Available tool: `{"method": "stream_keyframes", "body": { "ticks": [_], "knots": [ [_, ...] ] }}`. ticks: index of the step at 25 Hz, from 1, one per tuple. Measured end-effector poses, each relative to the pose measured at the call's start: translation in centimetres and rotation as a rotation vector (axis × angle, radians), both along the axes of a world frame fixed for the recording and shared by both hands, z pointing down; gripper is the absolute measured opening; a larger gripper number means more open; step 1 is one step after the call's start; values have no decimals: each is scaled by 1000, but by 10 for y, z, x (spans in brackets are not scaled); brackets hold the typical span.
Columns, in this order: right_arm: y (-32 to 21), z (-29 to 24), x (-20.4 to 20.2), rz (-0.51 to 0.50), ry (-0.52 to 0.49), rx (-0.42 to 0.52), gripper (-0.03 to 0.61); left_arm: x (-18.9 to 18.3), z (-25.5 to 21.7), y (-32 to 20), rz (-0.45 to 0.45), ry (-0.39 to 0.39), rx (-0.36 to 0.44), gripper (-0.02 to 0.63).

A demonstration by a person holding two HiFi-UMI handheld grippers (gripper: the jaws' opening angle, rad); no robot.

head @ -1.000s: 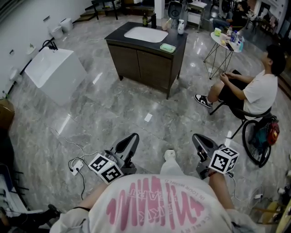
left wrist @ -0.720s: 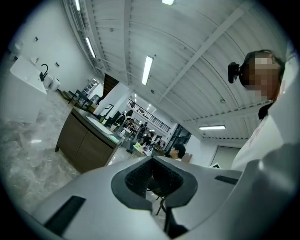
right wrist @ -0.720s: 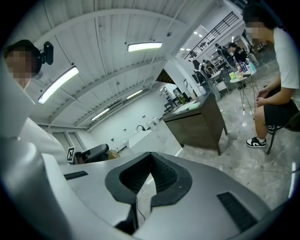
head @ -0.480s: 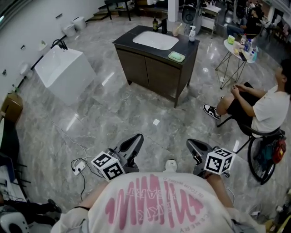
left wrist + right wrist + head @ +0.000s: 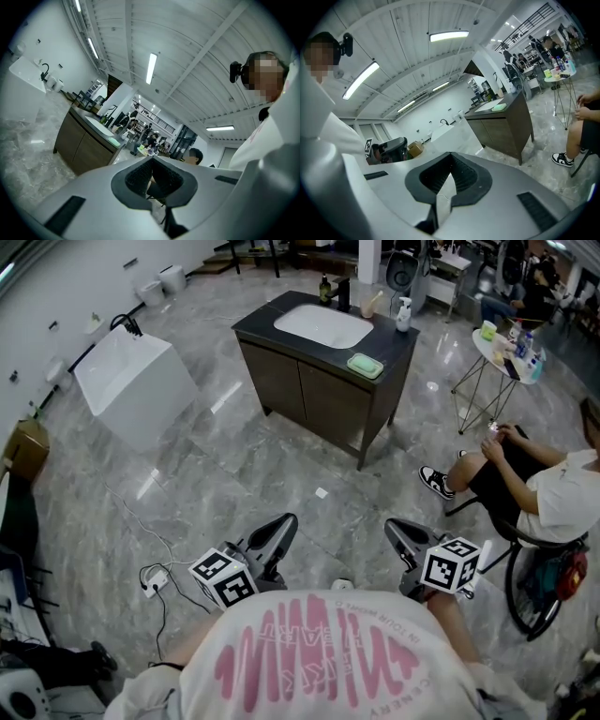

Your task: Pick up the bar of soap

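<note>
**Marble floor, both tools closed, soap across the room**

Grey stone underfoot throughout. At far left, one brown cardboard box (image 5: 23, 448), then one white block-shaped washbasin (image 5: 127, 381) by the wall. Lower down on the floor, one white power strip (image 5: 155, 579) with its cable.

Low in the middle, two grey two-jaw grippers, side by side and apart. Left gripper (image 5: 281, 526) with jaws pressed together, nothing between them. Right gripper (image 5: 397, 531) closed the same way, also empty. One marker cube on each.

Beyond them, one dark wooden vanity cabinet (image 5: 309, 390) with a black top and one white oval sink (image 5: 323, 324). One pale green bar of soap (image 5: 365, 365) lying on the countertop's near right corner, well apart from both grippers. One white spray bottle (image 5: 404, 311) at the back right corner.

Further right, one round white side table (image 5: 497, 351) on wire legs, crowded with small bottles. At the right edge, one seated person (image 5: 548, 498) in a white shirt.
</note>
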State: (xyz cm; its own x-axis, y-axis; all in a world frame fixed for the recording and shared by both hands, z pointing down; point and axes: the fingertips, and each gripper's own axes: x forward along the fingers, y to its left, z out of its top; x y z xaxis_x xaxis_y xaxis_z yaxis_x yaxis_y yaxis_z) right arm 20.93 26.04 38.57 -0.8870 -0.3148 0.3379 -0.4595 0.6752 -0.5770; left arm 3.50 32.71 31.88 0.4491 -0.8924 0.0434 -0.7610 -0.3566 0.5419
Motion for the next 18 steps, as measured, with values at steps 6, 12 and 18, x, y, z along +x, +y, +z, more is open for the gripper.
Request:
{"method": "stream_keyframes", "body": {
  "ticks": [6,12,18],
  "knots": [
    [-30,8,6,-18,5,3,11,8,2,-34,-20,-3,4,9],
    [-51,19,19,-14,10,-6,11,17,8,-54,-28,-8,5,9],
    [-57,35,18,-11,13,-48,11,18,26,-58,-22,-9,-24,9]
  ]
}}
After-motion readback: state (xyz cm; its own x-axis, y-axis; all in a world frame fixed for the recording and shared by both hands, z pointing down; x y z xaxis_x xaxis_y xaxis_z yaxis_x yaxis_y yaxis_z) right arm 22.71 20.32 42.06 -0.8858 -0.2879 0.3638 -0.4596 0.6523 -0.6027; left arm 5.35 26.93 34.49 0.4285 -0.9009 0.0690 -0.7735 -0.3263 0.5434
